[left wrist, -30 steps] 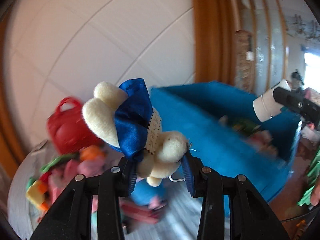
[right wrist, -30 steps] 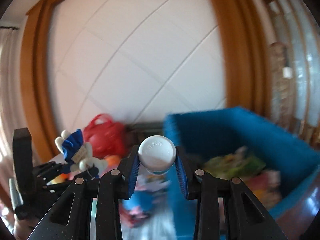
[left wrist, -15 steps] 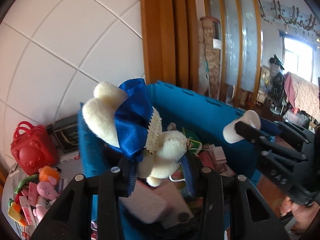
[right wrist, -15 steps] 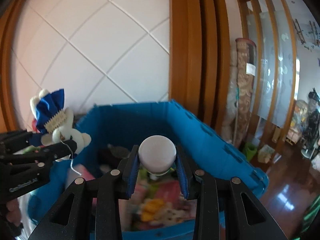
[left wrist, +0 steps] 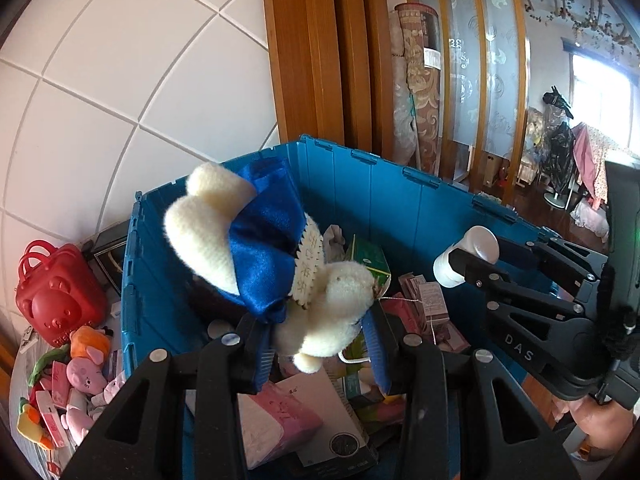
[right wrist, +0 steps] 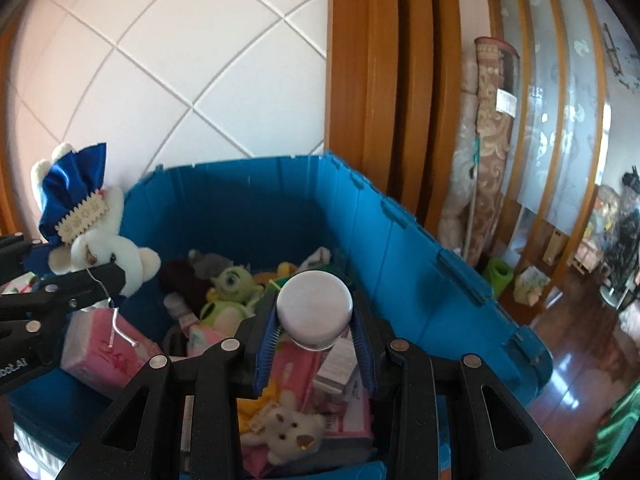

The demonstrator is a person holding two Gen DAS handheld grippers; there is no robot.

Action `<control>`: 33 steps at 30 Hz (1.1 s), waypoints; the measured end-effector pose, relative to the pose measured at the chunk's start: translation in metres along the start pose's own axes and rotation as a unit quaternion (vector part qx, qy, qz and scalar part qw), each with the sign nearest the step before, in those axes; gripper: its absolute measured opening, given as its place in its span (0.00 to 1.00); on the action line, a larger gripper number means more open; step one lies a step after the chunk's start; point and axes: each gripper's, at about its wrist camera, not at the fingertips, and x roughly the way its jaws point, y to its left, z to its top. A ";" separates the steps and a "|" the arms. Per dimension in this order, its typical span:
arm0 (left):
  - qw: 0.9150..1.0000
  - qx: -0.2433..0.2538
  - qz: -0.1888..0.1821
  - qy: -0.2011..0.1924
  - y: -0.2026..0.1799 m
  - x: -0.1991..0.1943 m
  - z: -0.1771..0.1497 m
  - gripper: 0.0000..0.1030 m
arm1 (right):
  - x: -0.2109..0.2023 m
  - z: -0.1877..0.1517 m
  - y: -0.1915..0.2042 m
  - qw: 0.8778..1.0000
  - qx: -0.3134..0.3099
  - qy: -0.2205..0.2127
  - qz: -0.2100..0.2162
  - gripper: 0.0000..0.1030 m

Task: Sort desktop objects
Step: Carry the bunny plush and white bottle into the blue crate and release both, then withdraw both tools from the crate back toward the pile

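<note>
Two grippers hang over one blue bin (right wrist: 420, 280). The left gripper (left wrist: 316, 354) clamps one white plush bear (left wrist: 332, 312) with a blue bow. The right gripper (right wrist: 314, 340) clamps one white bottle (right wrist: 314, 306) by its cap. Both things are held above the bin's clutter: one green plush (right wrist: 230, 286), one small bear (right wrist: 286, 432), two pink packs. Left of the bin on the table sit one red bag (left wrist: 56, 292) and one pink pig (left wrist: 86, 368).

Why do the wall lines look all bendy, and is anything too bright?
Left wrist view: the fisheye lens bends the white wall tiles, and the window glares white. Right wrist view: tile lines bend too; the wooden floor shines with reflections.
</note>
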 end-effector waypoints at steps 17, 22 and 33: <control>1.000 -0.009 0.006 -0.007 0.007 0.000 -0.002 0.75 | 0.011 0.006 -0.014 1.000 0.003 0.020 -0.014 0.76; 1.000 -0.011 -0.001 -0.021 0.007 -0.008 -0.004 0.77 | -0.003 0.008 -0.012 0.999 -0.007 -0.002 -0.031 0.93; 0.999 -0.015 -0.010 -0.035 0.007 -0.023 -0.005 0.77 | -0.022 0.004 -0.011 0.999 -0.014 -0.006 -0.041 1.00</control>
